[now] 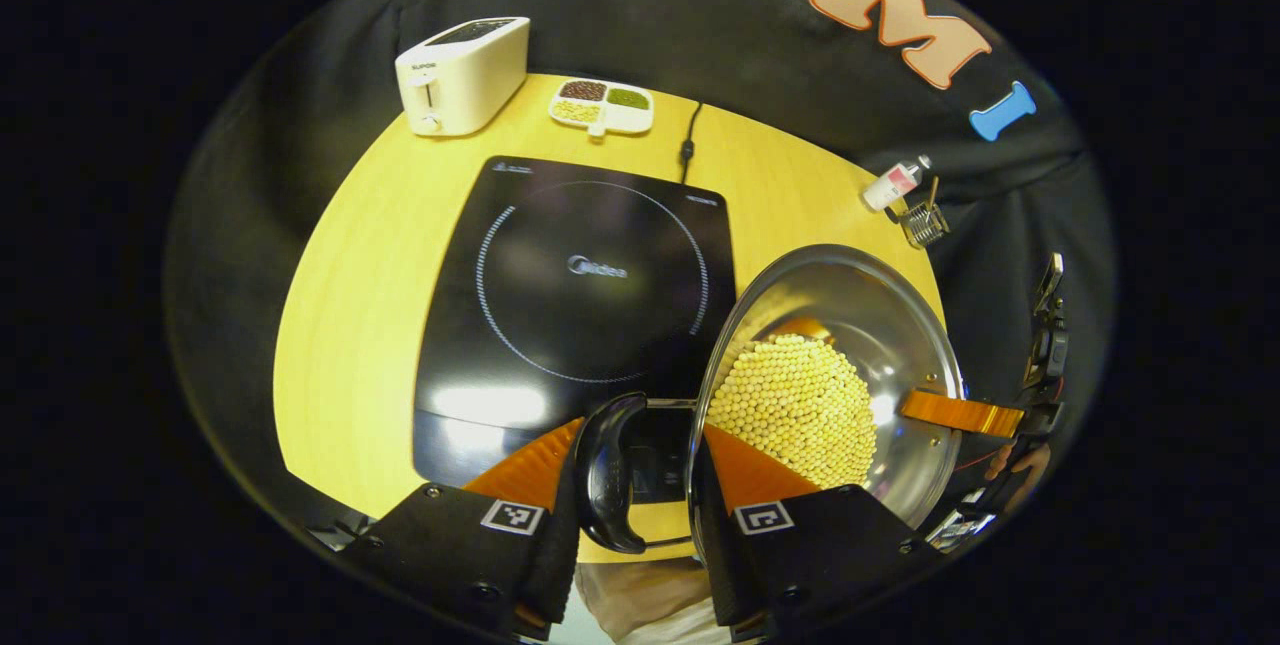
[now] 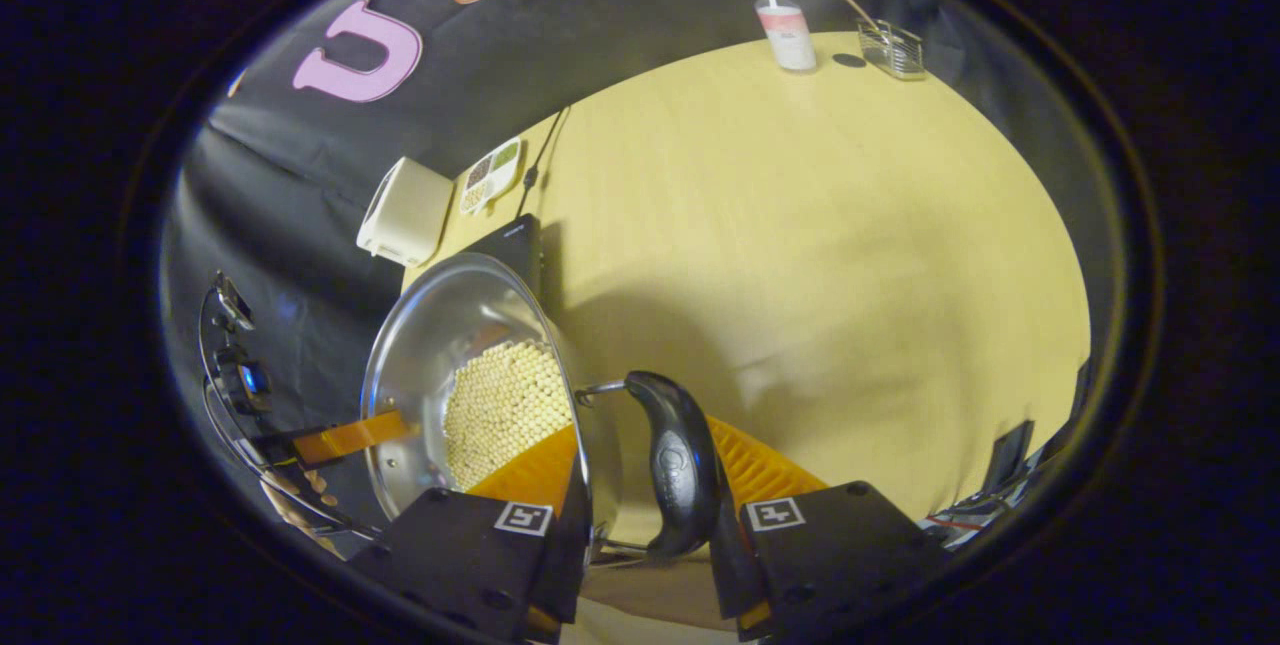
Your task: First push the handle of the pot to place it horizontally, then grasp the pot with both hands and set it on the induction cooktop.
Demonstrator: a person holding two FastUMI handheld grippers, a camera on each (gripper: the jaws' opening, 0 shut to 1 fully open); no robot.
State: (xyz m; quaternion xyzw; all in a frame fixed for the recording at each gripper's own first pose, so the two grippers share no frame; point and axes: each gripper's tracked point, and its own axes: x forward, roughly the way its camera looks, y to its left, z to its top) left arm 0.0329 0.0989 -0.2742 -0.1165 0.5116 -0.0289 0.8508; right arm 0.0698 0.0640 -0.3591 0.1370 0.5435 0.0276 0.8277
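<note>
Beside the cooktop (image 1: 590, 285), the pot (image 1: 850, 325) holds pale beads (image 1: 800, 405); both grippers' jaws pinch its handles.

- Left gripper view: rides the left gripper (image 1: 640, 485), close at the pot (image 1: 830, 375) rim on its black-handle side, looking down across the desk (image 1: 370, 305) toward the cooktop (image 1: 590, 275) and toaster (image 1: 462, 75).
- Right gripper view: rides the right gripper (image 2: 640, 495), close at the pot's (image 2: 470, 365) opposite handle, facing across bare desk (image 2: 800, 225) to the bottle (image 2: 786, 25).
- Shared: pot, toaster (image 2: 405, 210), bottle (image 1: 895, 183), each other's gripper across the pot.
</note>
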